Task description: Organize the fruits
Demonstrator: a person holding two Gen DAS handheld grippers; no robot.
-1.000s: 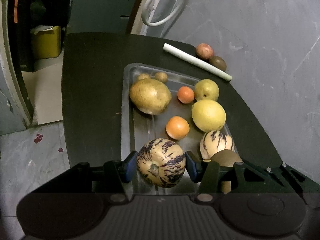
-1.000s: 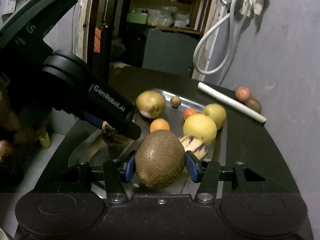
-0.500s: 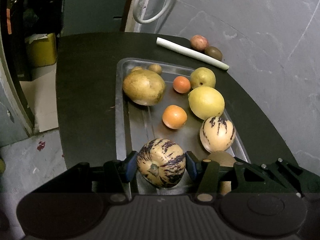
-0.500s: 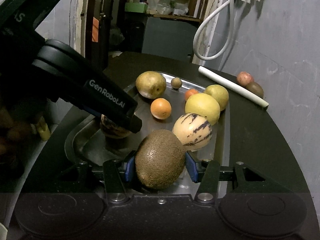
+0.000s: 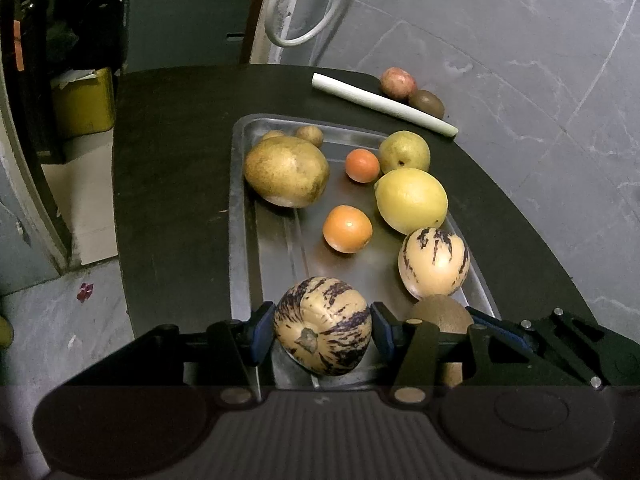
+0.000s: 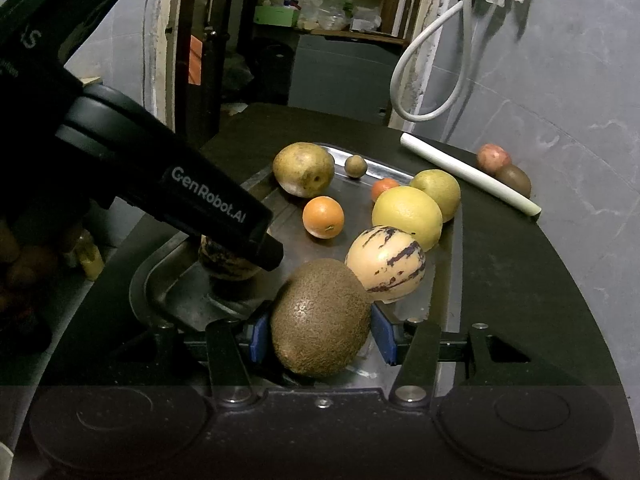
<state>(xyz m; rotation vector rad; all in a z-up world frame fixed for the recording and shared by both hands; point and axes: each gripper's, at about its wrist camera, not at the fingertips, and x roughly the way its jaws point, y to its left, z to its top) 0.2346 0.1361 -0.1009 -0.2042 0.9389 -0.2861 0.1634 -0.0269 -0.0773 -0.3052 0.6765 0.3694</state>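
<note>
Left wrist view showed the left hand-held gripper (image 5: 322,326) clamped on a striped melon (image 5: 322,325), blue pads pressed to its sides, just as a second before; the fruit had not shifted in the grip. Its stem scar faced back toward the camera, so its long axis ran crosswise between the pads. What had changed was the framing: the metal tray (image 5: 240,216) now sat more squarely ahead of this hand-held gripper, and the second striped melon (image 5: 433,262), earlier half hidden, lay fully in sight ahead and to the right.

From the right wrist, the right hand-held gripper (image 6: 320,338) held a brown kiwi (image 6: 319,317) between its pads, long axis roughly upright and leaning slightly left. Compared with a second ago the second striped melon stood clear just beyond the kiwi. The left hand-held gripper crossed in from the left, over the tray's near corner.

Farther ahead on the tray lay a large yellow citrus (image 5: 411,200), two oranges (image 5: 347,229), a pear (image 5: 404,152) and a big russet fruit (image 5: 286,171). Beyond the tray, on the dark desk (image 5: 168,160), a white tube (image 5: 382,102) lay beside a reddish fruit (image 5: 397,82).
</note>
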